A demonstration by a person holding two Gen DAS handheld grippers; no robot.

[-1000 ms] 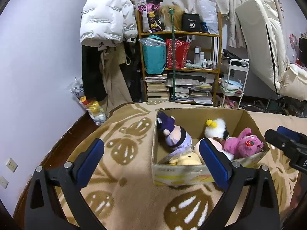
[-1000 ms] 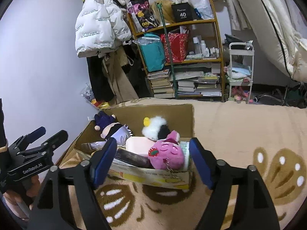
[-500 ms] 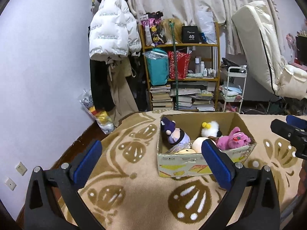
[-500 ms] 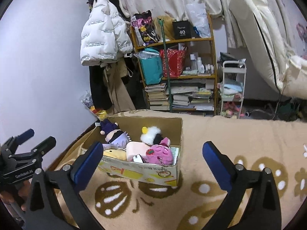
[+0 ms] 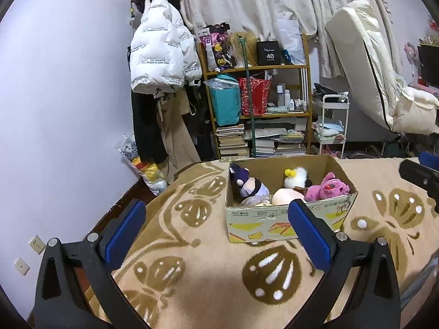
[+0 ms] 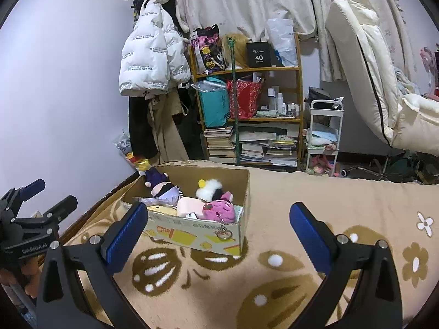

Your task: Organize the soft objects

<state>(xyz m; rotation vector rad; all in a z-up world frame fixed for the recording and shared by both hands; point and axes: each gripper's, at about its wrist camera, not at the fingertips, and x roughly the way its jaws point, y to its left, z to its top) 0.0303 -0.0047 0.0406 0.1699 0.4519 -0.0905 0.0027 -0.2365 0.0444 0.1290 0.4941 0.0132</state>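
1. A cardboard box (image 5: 285,220) was seen resting on a beige blanket (image 5: 208,268) patterned in brown.
2. Soft toys were packed inside the box: a pink plush (image 5: 326,190) at the near right corner, a white fluffy toy (image 5: 295,178) behind it, a purple-hatted doll (image 5: 247,183) on the left, and a pale peach cushion (image 5: 285,196) between them.
3. The left gripper (image 5: 216,235) was held above the blanket with its jaws spread wide; nothing was gripped between its blue pads (image 5: 124,231).
4. The right gripper (image 6: 219,234) had just been opening and was likewise spread wide, with nothing between its fingers; the box lay beyond and partly between them, untouched.
5. A cluttered wooden shelf (image 6: 247,118) and a hanging white puffer jacket (image 6: 151,63) were visible against the far wall.
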